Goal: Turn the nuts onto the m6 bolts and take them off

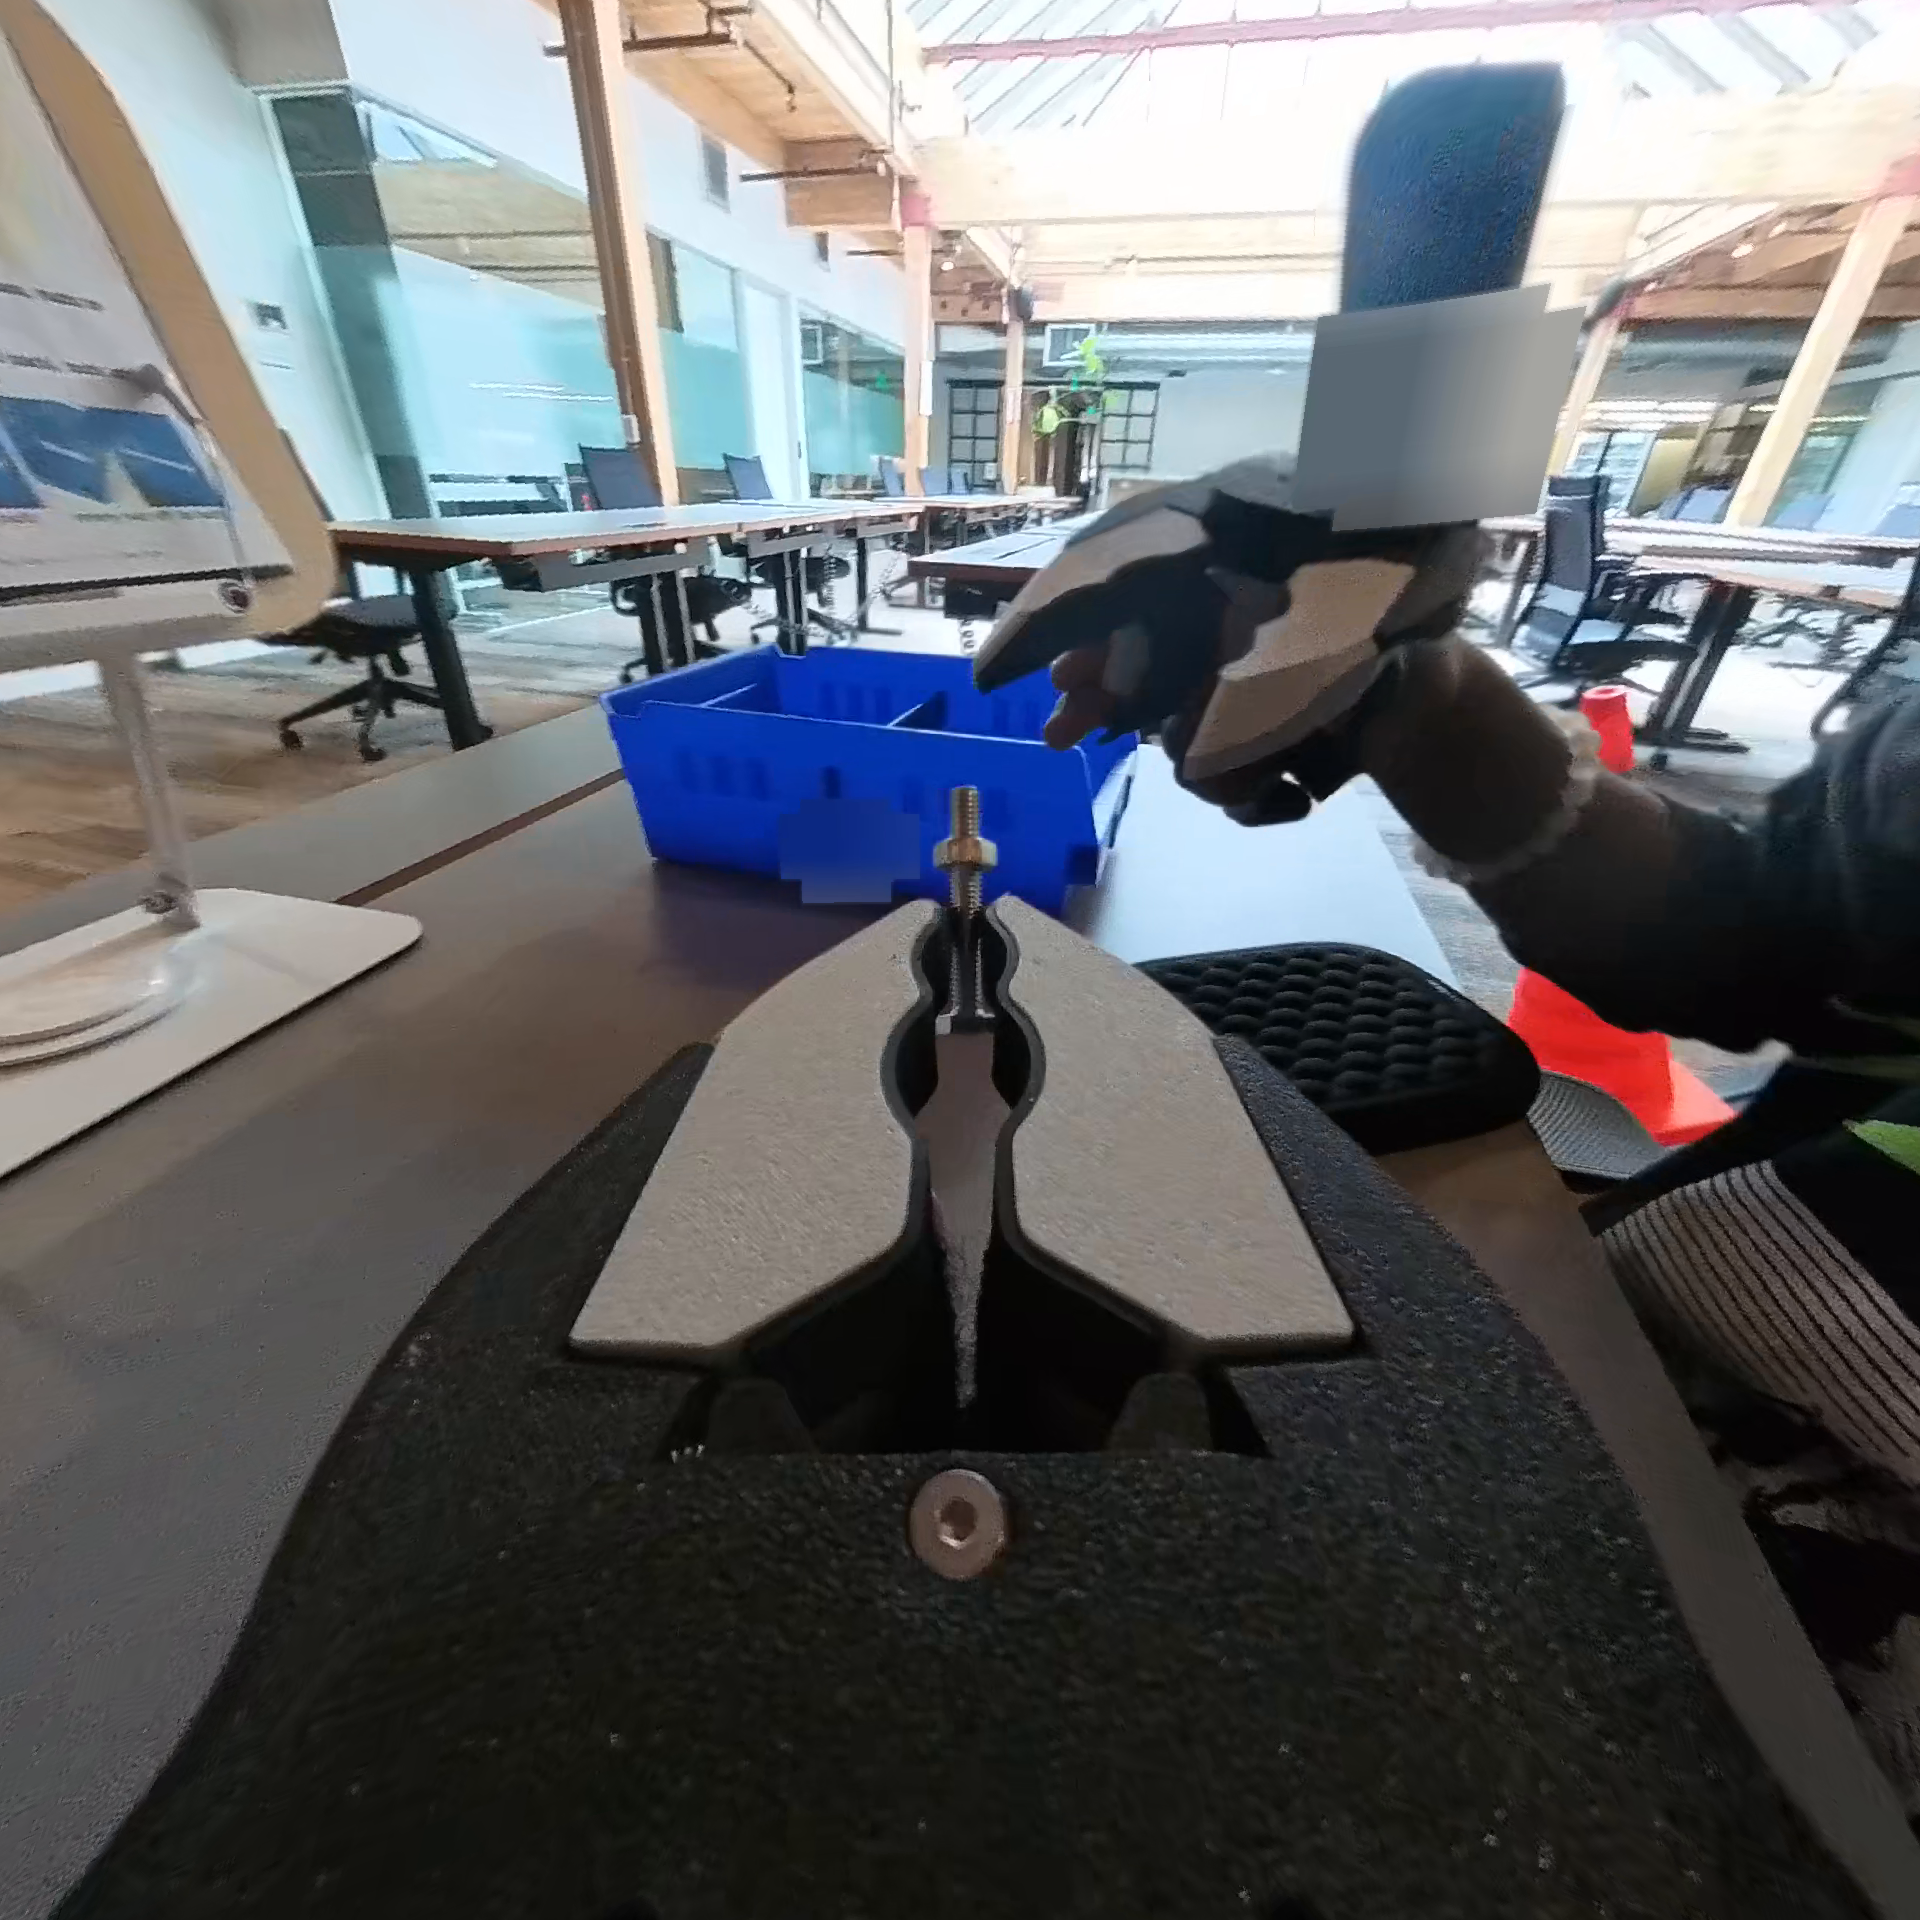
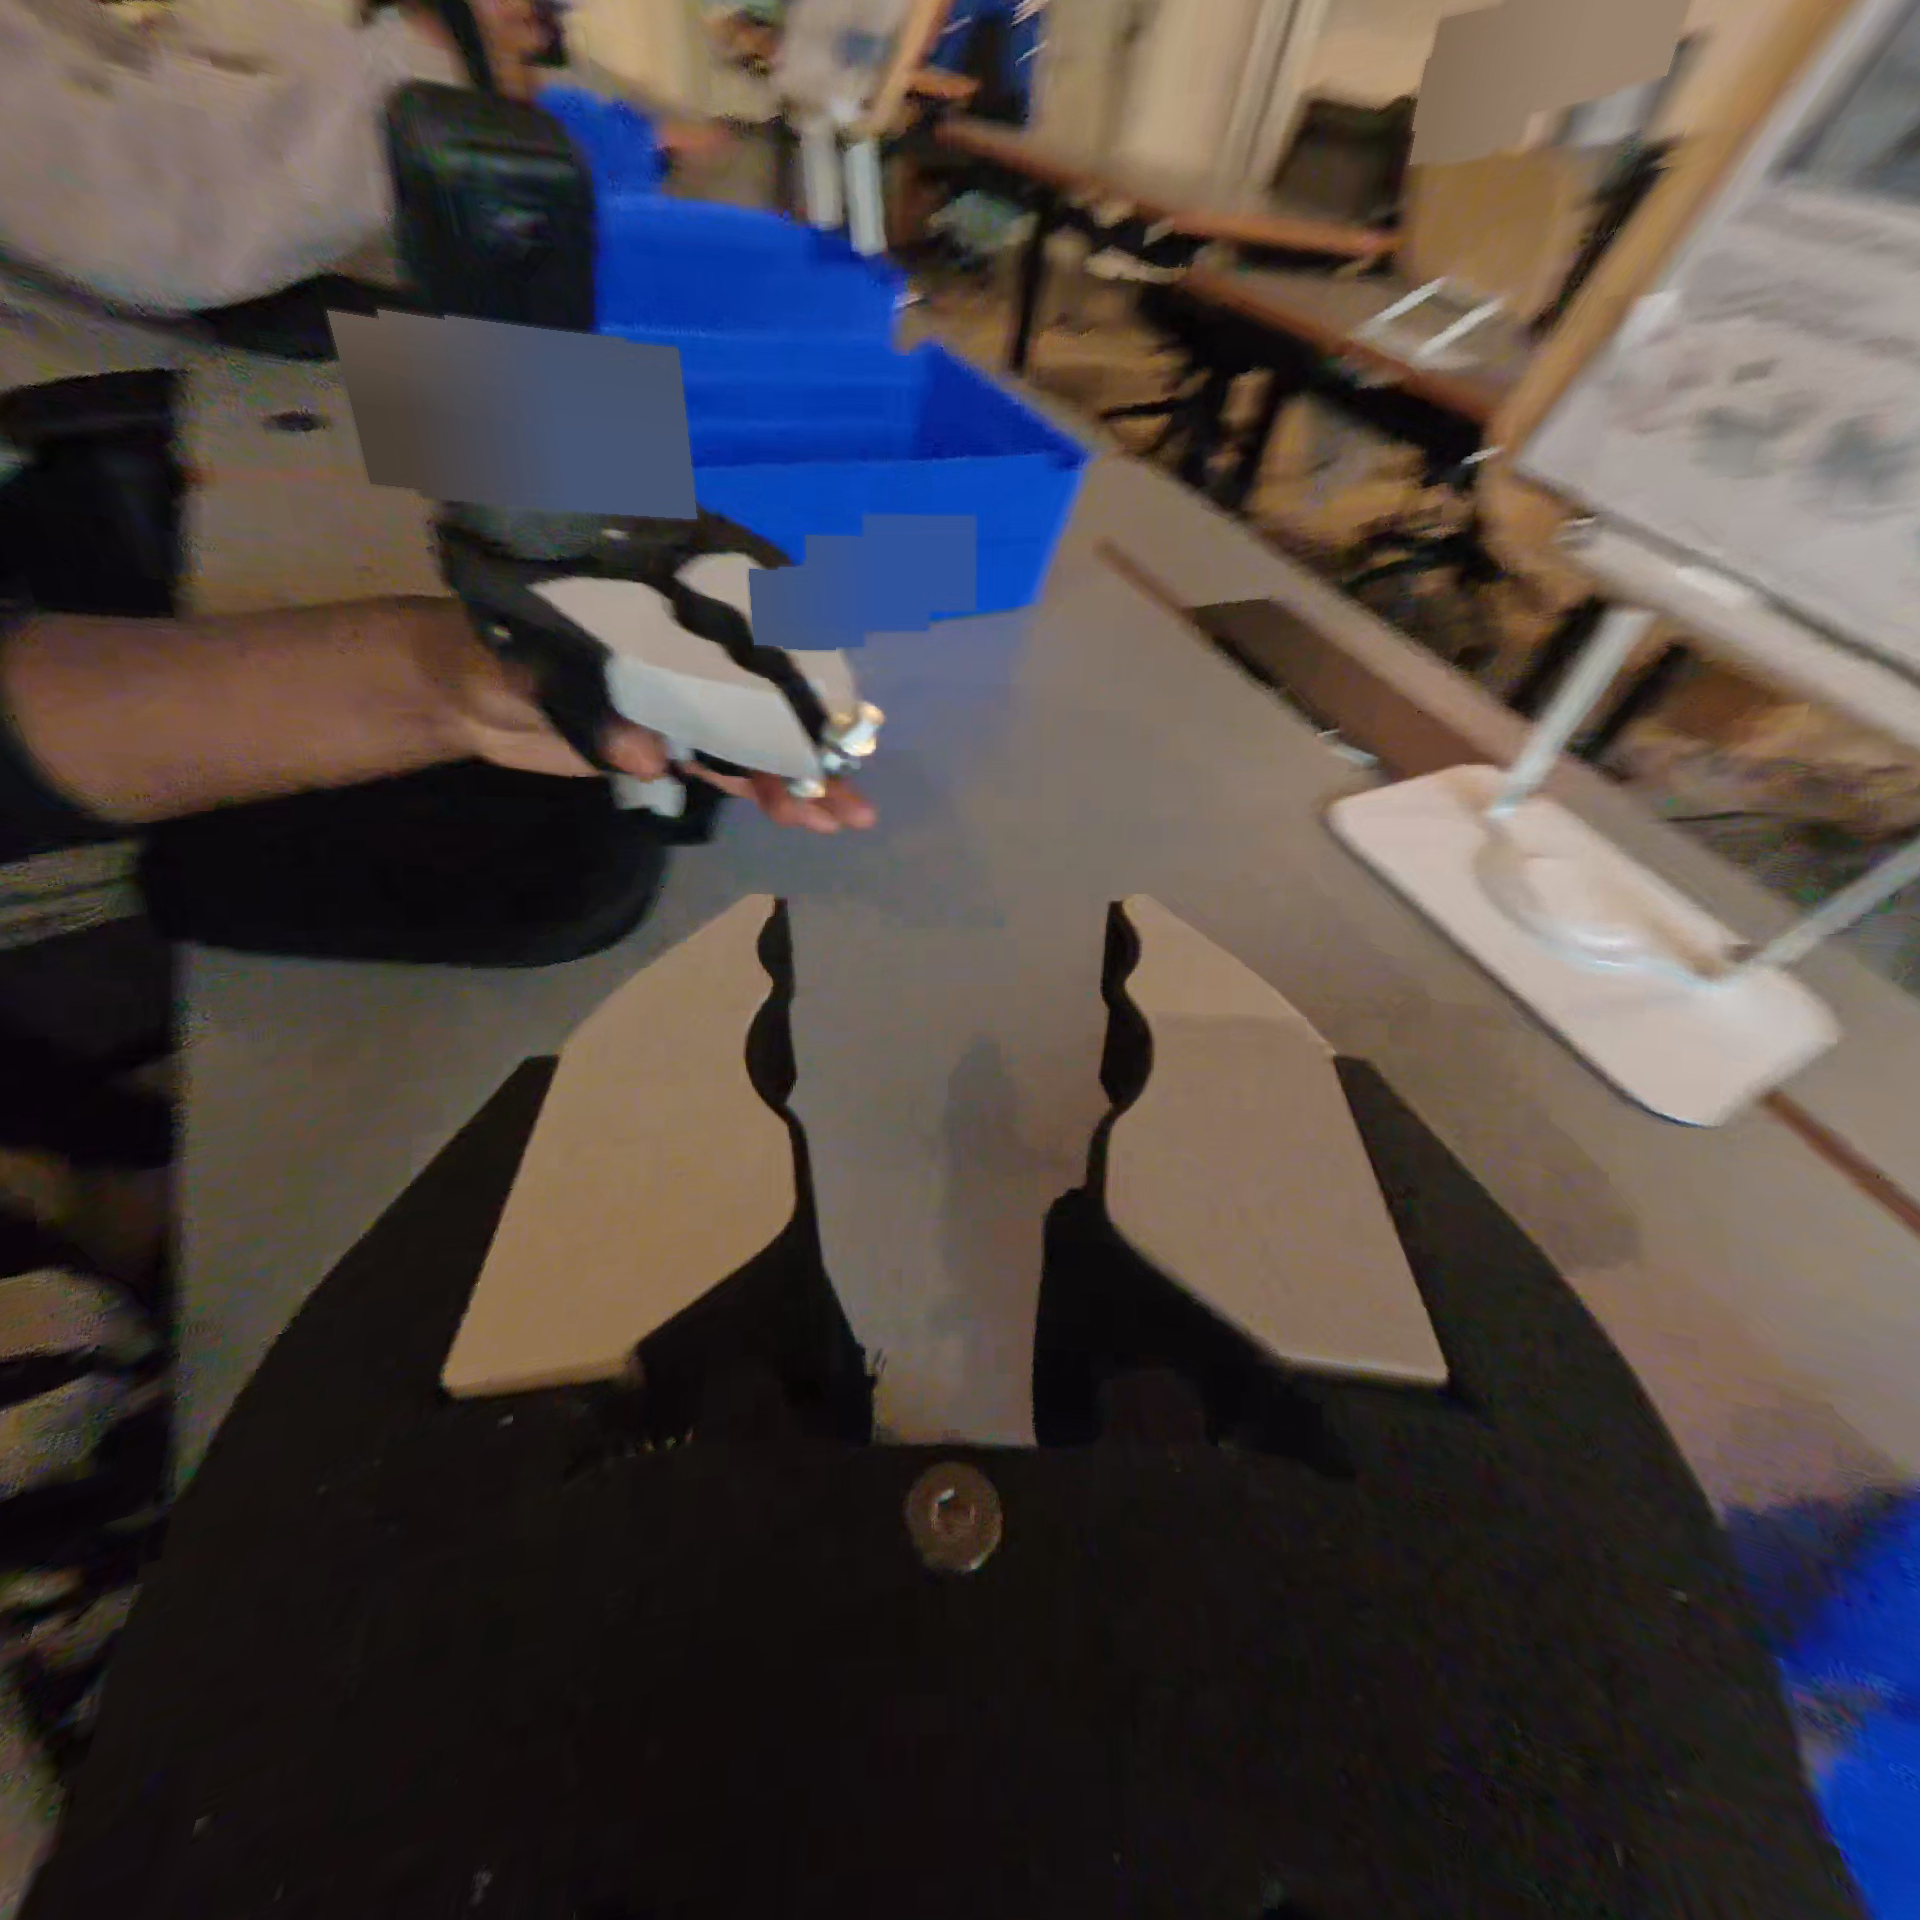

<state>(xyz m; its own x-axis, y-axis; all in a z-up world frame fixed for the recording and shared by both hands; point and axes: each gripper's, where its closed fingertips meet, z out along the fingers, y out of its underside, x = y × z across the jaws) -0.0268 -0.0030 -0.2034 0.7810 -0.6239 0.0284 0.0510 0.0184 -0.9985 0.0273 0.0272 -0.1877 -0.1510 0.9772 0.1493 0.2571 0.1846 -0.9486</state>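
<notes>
My left gripper (image 1: pixel 963 914) is shut on a silver bolt (image 1: pixel 965 940) that points forward out of its tips. A brass-coloured nut (image 1: pixel 965 854) sits partway along the bolt's thread, beyond the fingertips. The same gripper shows in the right wrist view (image 2: pixel 821 727) at the left, with the bolt and nut (image 2: pixel 854 736) at its tips. My right gripper (image 2: pixel 945 914) is open with nothing between its fingers. In the left wrist view it hangs in the air (image 1: pixel 1101 707), above and to the right of the bolt, apart from it.
A blue compartment bin (image 1: pixel 862 748) stands on the dark table (image 1: pixel 416 1039) behind the bolt. A monitor on a white stand (image 1: pixel 177 935) is at the left. A black chair back (image 1: pixel 1340 1018) and an orange cone (image 1: pixel 1600 1049) are at the right. Across from one pair of fingers to the other is roughly 7 centimeters.
</notes>
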